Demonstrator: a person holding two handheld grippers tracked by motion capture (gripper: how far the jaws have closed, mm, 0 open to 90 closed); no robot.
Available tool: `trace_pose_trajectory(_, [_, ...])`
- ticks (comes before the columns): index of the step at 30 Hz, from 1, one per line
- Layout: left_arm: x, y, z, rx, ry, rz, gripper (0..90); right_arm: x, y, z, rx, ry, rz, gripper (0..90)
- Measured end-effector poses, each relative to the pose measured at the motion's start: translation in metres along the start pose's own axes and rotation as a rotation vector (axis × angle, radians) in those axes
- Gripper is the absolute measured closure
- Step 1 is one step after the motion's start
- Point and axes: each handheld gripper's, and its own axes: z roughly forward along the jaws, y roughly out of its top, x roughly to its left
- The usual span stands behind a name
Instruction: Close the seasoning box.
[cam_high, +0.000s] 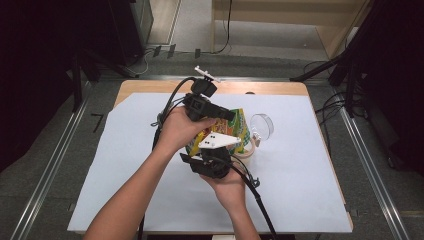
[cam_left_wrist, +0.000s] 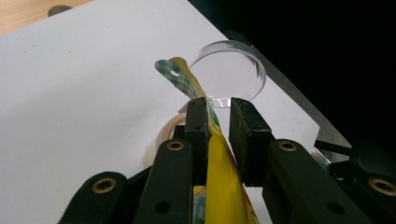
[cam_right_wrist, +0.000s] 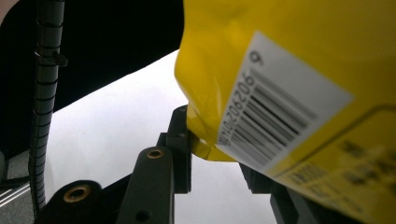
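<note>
- Both forearms are seen bare, with no sleeves.
- The left gripper (cam_high: 226, 114) and the right gripper (cam_high: 212, 147) are built in black.
- Brass-ringed screws are set in the black jaws.
- A grey three-cornered plate (cam_high: 218, 141) is carried on the right gripper.
- Ribbed black cables (cam_right_wrist: 45, 93) are trailed from both.

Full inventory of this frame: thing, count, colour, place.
Snack bag: 1, yellow plastic with green checked top edge and a barcode label, held above the table centre between both grippers.
Round clear plastic lid: 1, transparent, on the sheet right of the bag.
Tape roll: 1, pale beige, on the sheet under the bag.
White sheet: 1, covers the wooden table.
Left gripper: 1, black, bag's top edge between its jaws.
Right gripper: 1, black, at the bag's bottom corner.
</note>
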Motion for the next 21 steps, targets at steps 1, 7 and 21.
trace_pose_trajectory(1, [0.0001,0.0000,0.0000,0.001,0.001,0.000,77.7,0.0000,0.0000,0.0001,0.000,0.000,0.000,69.6])
trace_pose_trajectory(7, [0.0003,0.0001,0.0000,-0.001,0.001,-0.002,77.7,0.0000,0.0000,0.0004,0.001,-0.003,0.000,69.6])
trace_pose_trajectory(21, [-0.0010,0.0020,-0.0001,0.011,0.011,-0.002,77.7,0.0004,0.0013,0.0004,-0.003,-0.002,0.003,69.6])
